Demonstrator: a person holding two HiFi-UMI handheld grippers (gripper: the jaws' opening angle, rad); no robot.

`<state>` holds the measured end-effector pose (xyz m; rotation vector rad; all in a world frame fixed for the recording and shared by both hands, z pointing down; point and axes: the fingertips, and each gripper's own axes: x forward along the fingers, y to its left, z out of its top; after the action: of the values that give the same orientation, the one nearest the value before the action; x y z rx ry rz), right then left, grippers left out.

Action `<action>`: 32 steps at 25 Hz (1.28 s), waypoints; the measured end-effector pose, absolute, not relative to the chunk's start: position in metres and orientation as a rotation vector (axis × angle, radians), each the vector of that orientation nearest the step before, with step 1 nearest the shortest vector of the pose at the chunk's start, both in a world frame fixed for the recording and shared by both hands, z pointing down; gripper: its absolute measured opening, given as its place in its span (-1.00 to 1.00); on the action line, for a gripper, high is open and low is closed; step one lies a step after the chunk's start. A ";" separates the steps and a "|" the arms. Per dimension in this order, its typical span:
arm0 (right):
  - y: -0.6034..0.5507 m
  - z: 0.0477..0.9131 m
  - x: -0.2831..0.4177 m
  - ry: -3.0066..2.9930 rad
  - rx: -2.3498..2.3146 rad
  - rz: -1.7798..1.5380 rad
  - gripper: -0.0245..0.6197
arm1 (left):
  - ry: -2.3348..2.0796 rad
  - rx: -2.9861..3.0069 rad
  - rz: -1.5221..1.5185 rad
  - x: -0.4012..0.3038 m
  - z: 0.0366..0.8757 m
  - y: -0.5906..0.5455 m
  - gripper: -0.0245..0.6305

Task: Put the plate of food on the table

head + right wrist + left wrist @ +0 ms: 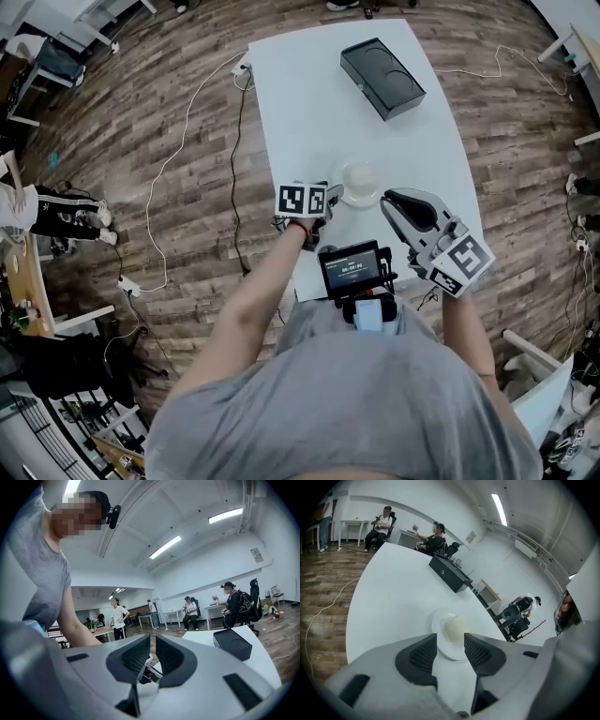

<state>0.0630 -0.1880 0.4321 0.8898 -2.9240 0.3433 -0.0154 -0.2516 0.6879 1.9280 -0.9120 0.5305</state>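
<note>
A small white plate [360, 184] with a pale lump of food [455, 627] lies flat on the white table [309, 103], near its front half. My left gripper [334, 200] is at the plate's left rim. In the left gripper view the jaws stand open [450, 647], with the plate's [440, 623] near rim just beyond and below the tips. My right gripper [387, 197] hovers right of the plate, with its jaws shut [153, 651] and nothing between them.
A black box [382, 77] sits at the table's far end, also seen as the black box [450, 576] and the black box [233, 644]. Cables [178, 141] trail over the wooden floor left of the table. Several people sit and stand at desks in the background.
</note>
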 end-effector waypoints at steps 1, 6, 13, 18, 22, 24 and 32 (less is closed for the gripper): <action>-0.188 0.433 0.064 -2.924 0.891 0.348 -0.82 | -0.919 1.937 0.506 -0.015 0.683 -0.251 -0.33; -0.185 0.435 0.068 -2.928 0.895 0.373 -0.81 | -0.959 2.007 0.440 -0.017 0.657 -0.247 -0.67; -0.184 0.437 0.067 -2.934 0.900 0.384 -0.82 | -0.970 2.157 0.390 -0.016 0.620 -0.241 -0.87; -0.187 0.440 0.070 -2.932 0.910 0.389 -0.82 | -0.962 2.309 0.281 -0.010 0.581 -0.239 -0.87; -0.184 0.440 0.071 -2.934 0.914 0.393 -0.82 | -0.981 2.448 0.225 -0.010 0.550 -0.231 -0.87; -0.182 0.439 0.069 -2.936 0.916 0.394 -0.82 | -1.021 2.480 0.195 -0.020 0.538 -0.228 -0.87; -0.174 0.441 0.073 -2.941 0.932 0.400 -0.82 | -1.155 2.610 0.186 -0.050 0.505 -0.223 -0.87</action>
<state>0.0732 -0.1739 0.4409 0.9318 -2.9411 0.3998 -0.0499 -0.2234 0.5051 2.6102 -1.1549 0.1862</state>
